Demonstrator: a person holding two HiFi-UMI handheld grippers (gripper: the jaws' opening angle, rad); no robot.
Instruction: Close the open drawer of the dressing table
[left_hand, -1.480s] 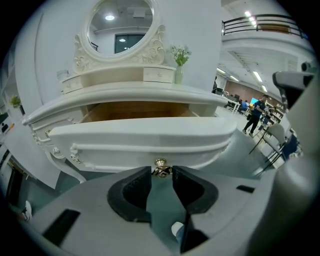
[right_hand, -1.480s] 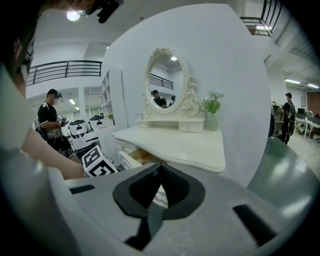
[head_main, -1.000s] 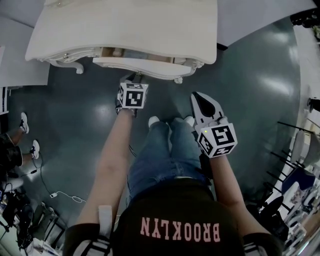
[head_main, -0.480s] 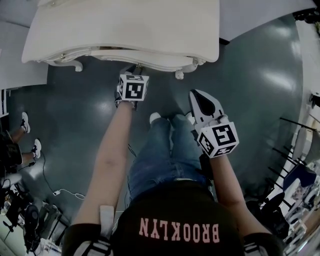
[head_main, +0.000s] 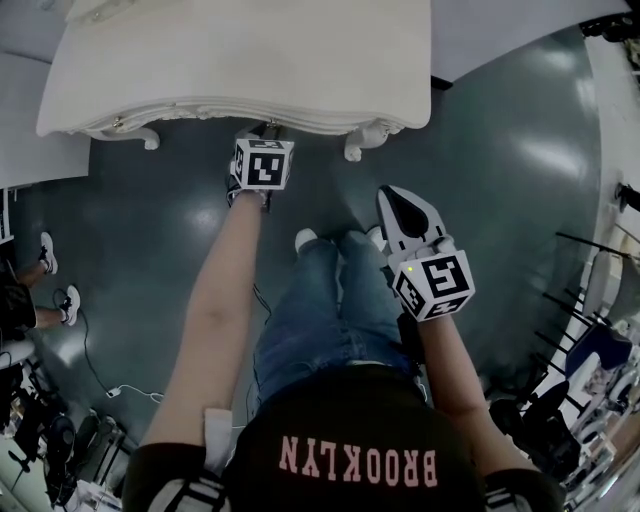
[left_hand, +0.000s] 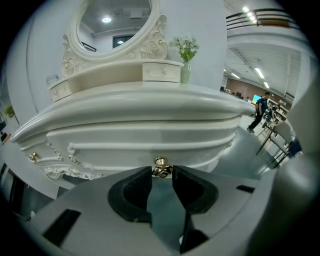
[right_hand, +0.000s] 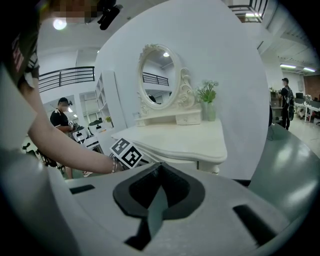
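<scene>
We count one dressing table, with one oval mirror, one vase of flowers and two small upper drawers on the back of its counter. From the head view, two carved legs show at its front edge. The task's drawer sits pushed in under the counter, its front level with the moulded edge. It carries one gold knob, and a second knob shows far to the left.

There are two grippers, each with one marker cube. The left arm reaches straight forward, bare from sleeve to wrist. It puts the left gripper right at the drawer front, angled downward. This gripper is released, and its jaws stand apart with the gold knob between their tips.

The right arm is bent and held back beside the person's legs. The right gripper is well apart from the dressing table, pointing towards it over the floor. It is clenched on nothing, its jaw tips together.
</scene>
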